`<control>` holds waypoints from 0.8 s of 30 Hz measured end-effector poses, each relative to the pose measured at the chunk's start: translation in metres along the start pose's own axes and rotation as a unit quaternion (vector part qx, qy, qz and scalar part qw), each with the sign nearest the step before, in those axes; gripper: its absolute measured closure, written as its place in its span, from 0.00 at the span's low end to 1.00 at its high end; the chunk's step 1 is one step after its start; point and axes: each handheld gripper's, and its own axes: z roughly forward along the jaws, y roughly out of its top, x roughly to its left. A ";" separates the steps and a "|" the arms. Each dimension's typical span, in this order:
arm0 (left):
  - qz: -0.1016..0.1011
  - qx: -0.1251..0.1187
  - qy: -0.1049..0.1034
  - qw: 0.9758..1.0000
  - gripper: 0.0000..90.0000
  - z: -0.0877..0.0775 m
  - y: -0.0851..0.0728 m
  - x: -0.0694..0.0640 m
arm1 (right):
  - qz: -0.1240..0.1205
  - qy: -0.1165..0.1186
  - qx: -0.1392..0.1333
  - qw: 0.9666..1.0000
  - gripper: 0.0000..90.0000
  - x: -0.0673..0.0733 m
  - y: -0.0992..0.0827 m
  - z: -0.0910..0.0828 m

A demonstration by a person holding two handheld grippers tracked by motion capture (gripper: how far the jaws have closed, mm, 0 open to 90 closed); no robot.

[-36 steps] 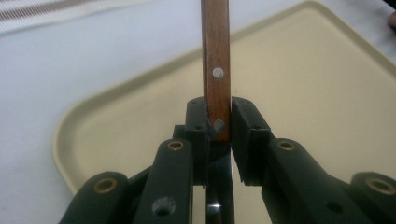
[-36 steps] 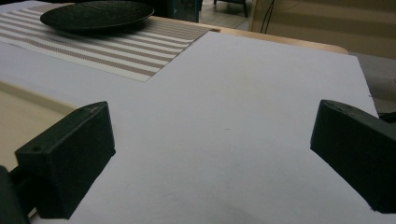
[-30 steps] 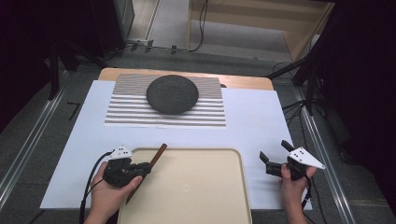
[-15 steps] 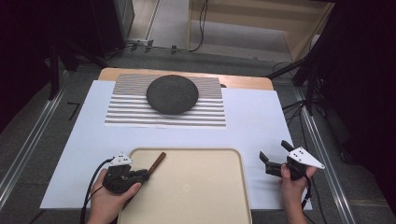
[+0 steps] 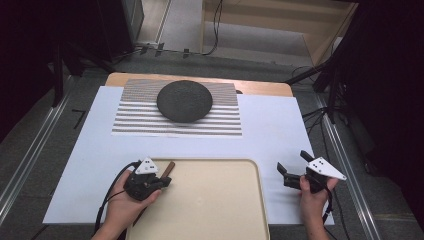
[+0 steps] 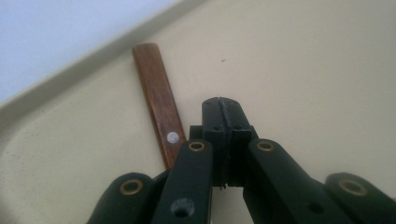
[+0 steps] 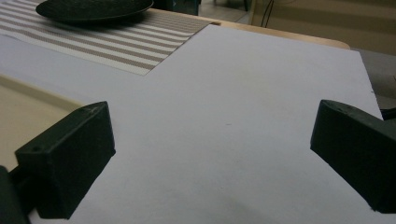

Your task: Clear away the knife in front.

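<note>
On tray (image 6: 303, 56): slim brown wooden handle (image 6: 156, 95), pale rivet, beside closed left hand-held gripper (image 6: 220, 109); right hand-held gripper (image 7: 210, 154) open

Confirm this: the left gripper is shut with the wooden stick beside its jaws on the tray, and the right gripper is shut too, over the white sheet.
Not quite. The right gripper is open: the right gripper view shows its jaws standing wide apart over the white sheet. The rest holds: the left gripper is shut, the wooden stick beside it on the tray.
</note>
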 end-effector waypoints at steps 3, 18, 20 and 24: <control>-0.011 -0.016 0.008 1.000 1.00 -0.004 -0.002 0.004 | 0.000 0.000 0.001 1.000 0.00 0.000 0.000 0.000; -0.049 -0.023 0.002 0.999 1.00 -0.030 -0.029 0.041 | -0.004 -0.001 0.009 1.000 0.00 0.001 0.000 0.002; -0.044 -0.027 -0.001 0.999 1.00 -0.030 -0.029 0.041 | -0.005 -0.001 0.009 1.000 0.00 0.001 0.000 0.002; -0.034 -0.055 -0.012 0.998 0.88 -0.033 -0.030 0.040 | -0.005 0.000 0.009 1.000 0.00 0.001 0.000 0.002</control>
